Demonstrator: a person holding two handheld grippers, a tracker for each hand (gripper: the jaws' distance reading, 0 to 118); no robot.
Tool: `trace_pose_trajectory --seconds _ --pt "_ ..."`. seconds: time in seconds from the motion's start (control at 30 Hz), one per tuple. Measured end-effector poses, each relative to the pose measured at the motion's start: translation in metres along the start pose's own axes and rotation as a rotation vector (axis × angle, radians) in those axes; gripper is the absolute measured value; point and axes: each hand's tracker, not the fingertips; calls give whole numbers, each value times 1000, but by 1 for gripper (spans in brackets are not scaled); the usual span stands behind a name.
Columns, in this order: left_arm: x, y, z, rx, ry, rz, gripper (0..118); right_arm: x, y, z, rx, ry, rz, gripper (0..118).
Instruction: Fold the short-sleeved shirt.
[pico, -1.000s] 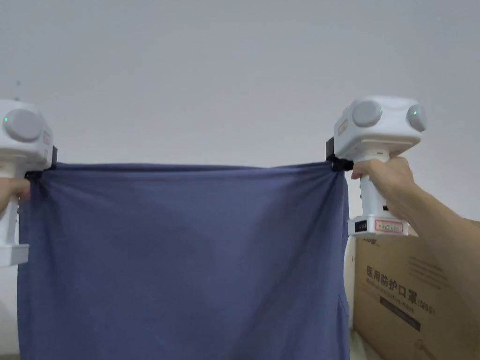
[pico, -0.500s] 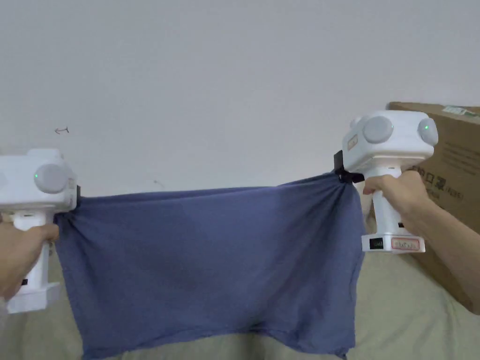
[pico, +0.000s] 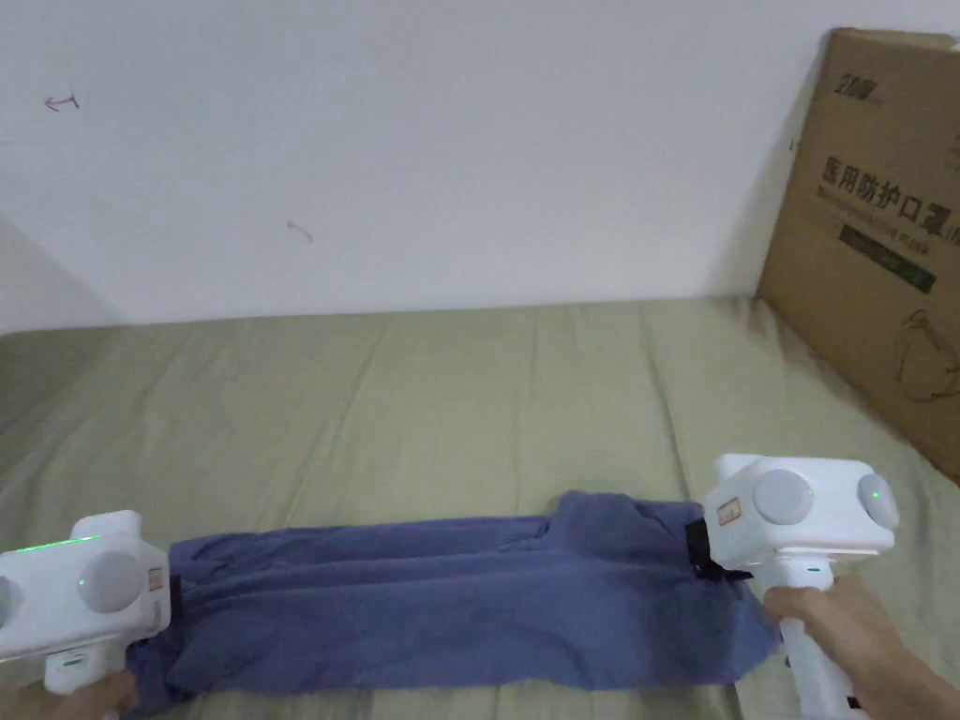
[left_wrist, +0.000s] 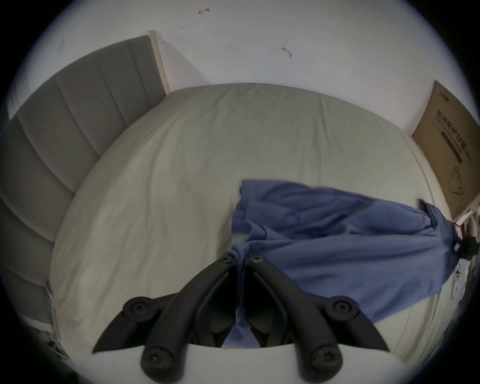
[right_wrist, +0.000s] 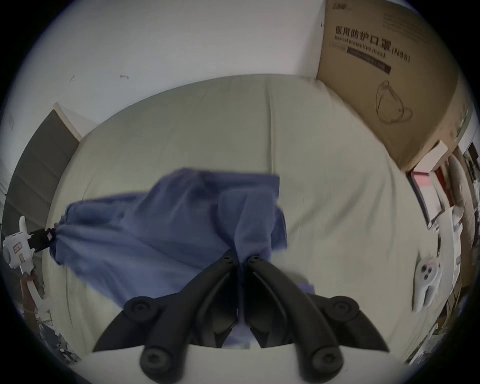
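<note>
Olive bedsheet (pico: 422, 394); cardboard box (pico: 872, 244) against wall at right; grey padded headboard (left_wrist: 65, 135) at left.

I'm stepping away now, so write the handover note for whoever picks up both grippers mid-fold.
Left gripper: shut on the blue shirt at its left end.
Right gripper: shut on the shirt at its right end.
Shirt: lying across the near part of the bed as a long, loosely doubled band, stretched between the two grippers. Cardboard box leans at the far right.
Done: the shirt is laid down with a lengthwise fold.
Left: probably release, smooth, then fold the ends in.
</note>
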Motion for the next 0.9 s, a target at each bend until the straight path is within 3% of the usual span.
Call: trace_pose_trajectory --seconds 0.1,0.2,0.43,0.57,0.67,0.9 --pt "-18 -28 25 29 -33 37 4 10 -36 20 -8 24 11 2" --pt "-27 -63 61 36 -15 -36 4 9 -74 54 21 78 -25 2" --pt "-61 -140 131 37 -21 -71 4 7 -166 121 28 71 68 2" --pt "-69 -205 165 20 48 -203 4 12 -226 152 9 74 74 3" --pt "-80 -249 192 -1 38 -187 4 18 -273 171 -19 83 40 2" --pt "-98 -309 232 -13 51 -152 4 34 -353 193 -73 84 44 2"
